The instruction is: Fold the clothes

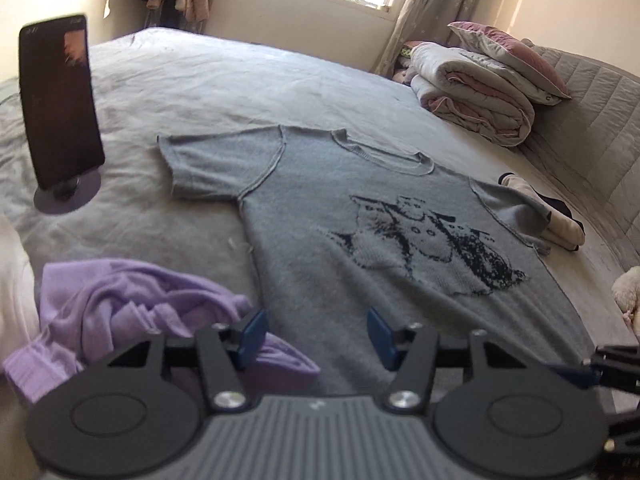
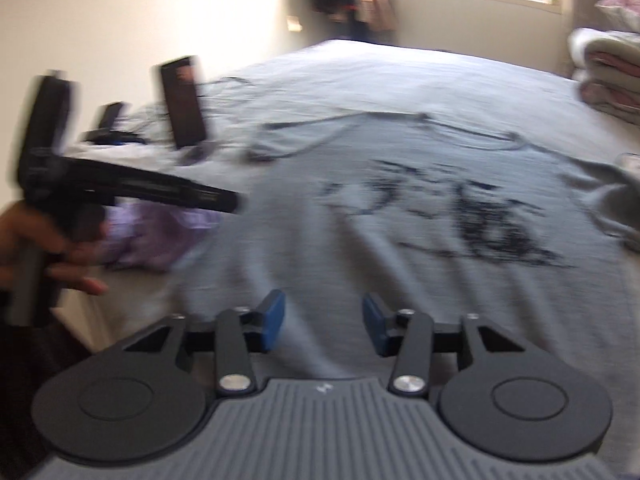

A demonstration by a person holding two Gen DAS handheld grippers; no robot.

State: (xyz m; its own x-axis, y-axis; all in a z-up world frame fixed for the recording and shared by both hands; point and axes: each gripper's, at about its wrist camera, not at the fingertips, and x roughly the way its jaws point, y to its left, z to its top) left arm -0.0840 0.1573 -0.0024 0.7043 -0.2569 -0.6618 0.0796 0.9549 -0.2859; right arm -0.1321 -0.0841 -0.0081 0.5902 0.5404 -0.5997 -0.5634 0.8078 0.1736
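Note:
A grey short-sleeved T-shirt [image 1: 360, 216] with a dark cat print lies spread flat, front up, on the bed; it also shows, blurred, in the right wrist view [image 2: 400, 216]. My left gripper [image 1: 316, 334] is open and empty just above the shirt's bottom hem, near its left corner. My right gripper [image 2: 323, 322] is open and empty above the hem further right. The left gripper's body, held in a hand, shows at the left of the right wrist view [image 2: 132, 188]. A crumpled lilac garment [image 1: 132, 312] lies left of the shirt's hem.
A phone on a round stand [image 1: 58, 108] stands on the bed at the left. Folded quilts and a pillow [image 1: 480, 84] sit at the far right by the headboard. A folded cream garment [image 1: 548, 220] lies beside the shirt's right sleeve. A white plush toy [image 1: 628, 288] is at the right edge.

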